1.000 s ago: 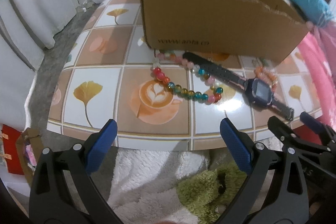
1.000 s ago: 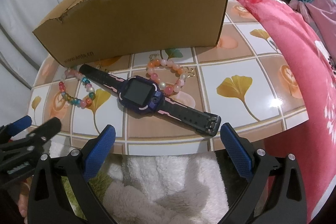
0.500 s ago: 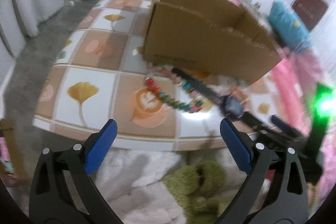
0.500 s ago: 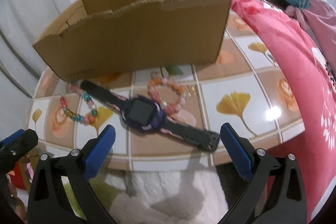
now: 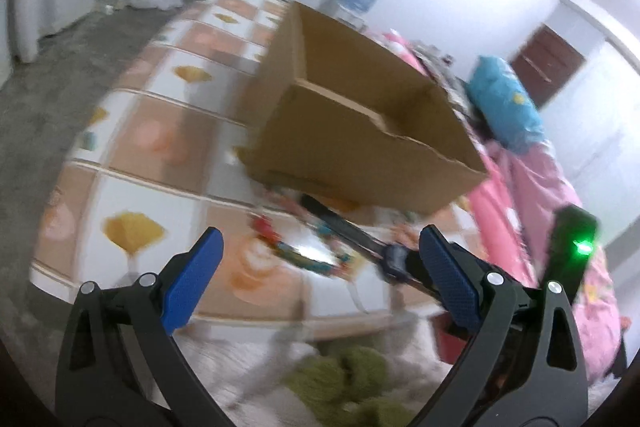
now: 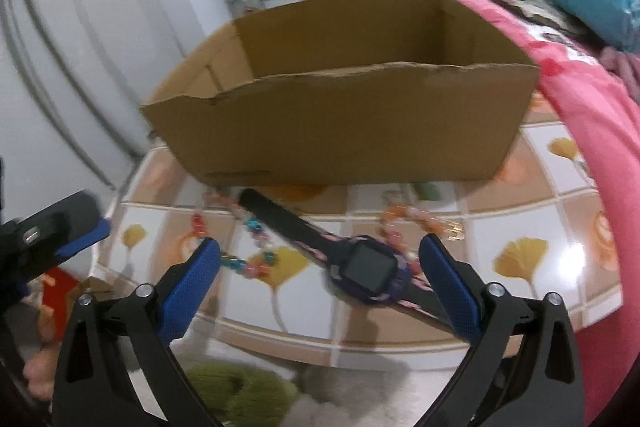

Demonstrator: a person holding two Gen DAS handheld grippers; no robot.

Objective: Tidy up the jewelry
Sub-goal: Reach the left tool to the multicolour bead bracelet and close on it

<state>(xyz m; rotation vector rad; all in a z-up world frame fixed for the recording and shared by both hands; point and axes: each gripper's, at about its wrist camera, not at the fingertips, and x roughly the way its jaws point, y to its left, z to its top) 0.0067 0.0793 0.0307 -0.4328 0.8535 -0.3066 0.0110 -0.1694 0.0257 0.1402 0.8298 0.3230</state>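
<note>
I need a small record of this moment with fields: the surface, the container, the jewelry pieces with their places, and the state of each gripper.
surface: tiled table with a leaf pattern
container: open cardboard box, standing on the table; its floor is hidden
watch: dark smartwatch, flat in front of the box
multicolour bracelet: on the table, under the watch's far strap
orange-pink bracelet: on the table, behind the watch face
left gripper: open, holds nothing
right gripper: open, holds nothing; its jaws have just been closing slightly
</note>
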